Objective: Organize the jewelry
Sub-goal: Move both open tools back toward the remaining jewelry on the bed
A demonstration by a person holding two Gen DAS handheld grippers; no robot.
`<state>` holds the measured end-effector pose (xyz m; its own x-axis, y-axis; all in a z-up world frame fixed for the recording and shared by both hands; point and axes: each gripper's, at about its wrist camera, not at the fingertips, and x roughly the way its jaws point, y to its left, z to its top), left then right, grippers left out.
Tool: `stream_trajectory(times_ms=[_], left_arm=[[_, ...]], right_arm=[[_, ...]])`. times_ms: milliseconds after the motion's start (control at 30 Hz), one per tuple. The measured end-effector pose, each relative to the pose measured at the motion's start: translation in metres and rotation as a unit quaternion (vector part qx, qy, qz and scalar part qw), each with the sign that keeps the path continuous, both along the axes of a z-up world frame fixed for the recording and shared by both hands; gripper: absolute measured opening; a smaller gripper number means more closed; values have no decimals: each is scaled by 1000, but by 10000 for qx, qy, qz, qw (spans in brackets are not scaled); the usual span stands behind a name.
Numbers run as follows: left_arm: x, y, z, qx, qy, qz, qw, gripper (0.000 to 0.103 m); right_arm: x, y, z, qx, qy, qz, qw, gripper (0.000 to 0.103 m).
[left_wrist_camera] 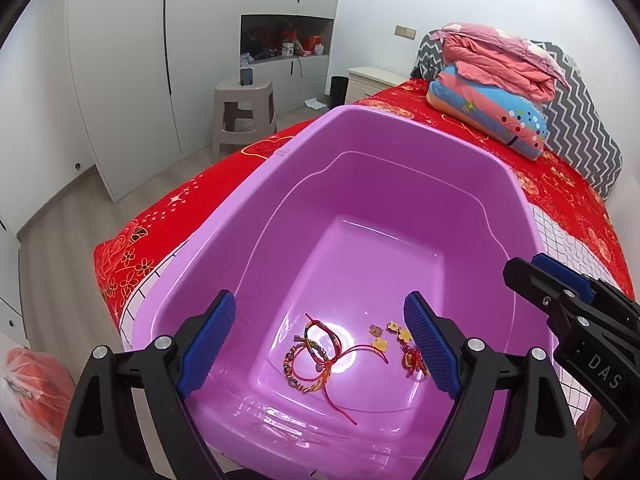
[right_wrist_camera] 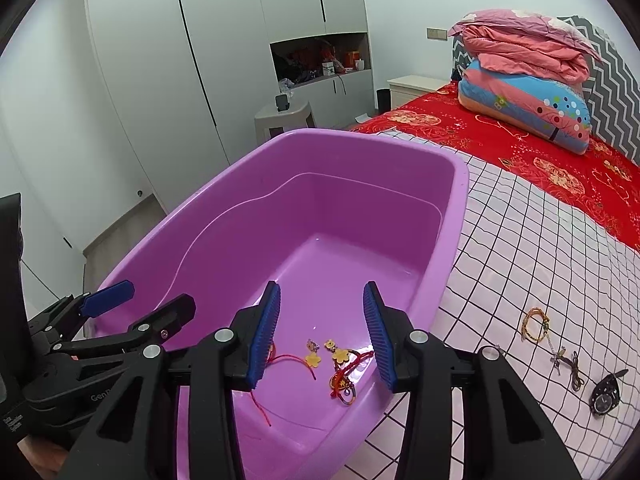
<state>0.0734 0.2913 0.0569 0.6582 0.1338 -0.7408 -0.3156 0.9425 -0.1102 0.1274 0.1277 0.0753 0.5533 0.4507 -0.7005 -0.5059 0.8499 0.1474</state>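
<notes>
1. The purple tub (left_wrist_camera: 400,184) is sitting on the bed (right_wrist_camera: 560,168), partly over a white checked cloth (right_wrist_camera: 520,264), its tall walls ringing a wide bare floor toward 12 o'clock.
2. The left gripper (left_wrist_camera: 324,344) is hovering over the near rim with its fingers (left_wrist_camera: 208,340) spread wide and gripping nothing.
3. The right gripper (right_wrist_camera: 320,336) is likewise hanging above the near rim, fingers (right_wrist_camera: 264,340) apart and empty.
4. A tangle of red-cord bracelets (left_wrist_camera: 316,356) is lying on the tub floor near the 6 o'clock wall, with gold flower charms (left_wrist_camera: 394,334) just beside it at 3 o'clock.
5. Only the right wrist view is showing the cloth outside the tub at 3 o'clock, where a braided bracelet (right_wrist_camera: 534,324), a thin chain (right_wrist_camera: 560,354) and a black watch (right_wrist_camera: 606,394) are lying apart.
6. Only the left wrist view is showing a red plastic bag (left_wrist_camera: 36,384) at 8 o'clock.
</notes>
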Motion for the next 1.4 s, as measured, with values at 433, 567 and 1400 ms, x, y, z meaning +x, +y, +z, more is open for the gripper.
stream_trajectory(times_ms=[433,567,1400], left_arm=[[-18,-12,11,90,-87,23,9999,93],[-25,-21,15,120,-136,-40,9998,94],[-70,-150,26,138,-336,-1334,9904,97]], right_arm=[[-16,-20,9,58,-140,-147,9998,55],[-25,-33,13,150,-185,-212,9995,59],[-95,-195,-8,344,-140,-1736,9841,64]])
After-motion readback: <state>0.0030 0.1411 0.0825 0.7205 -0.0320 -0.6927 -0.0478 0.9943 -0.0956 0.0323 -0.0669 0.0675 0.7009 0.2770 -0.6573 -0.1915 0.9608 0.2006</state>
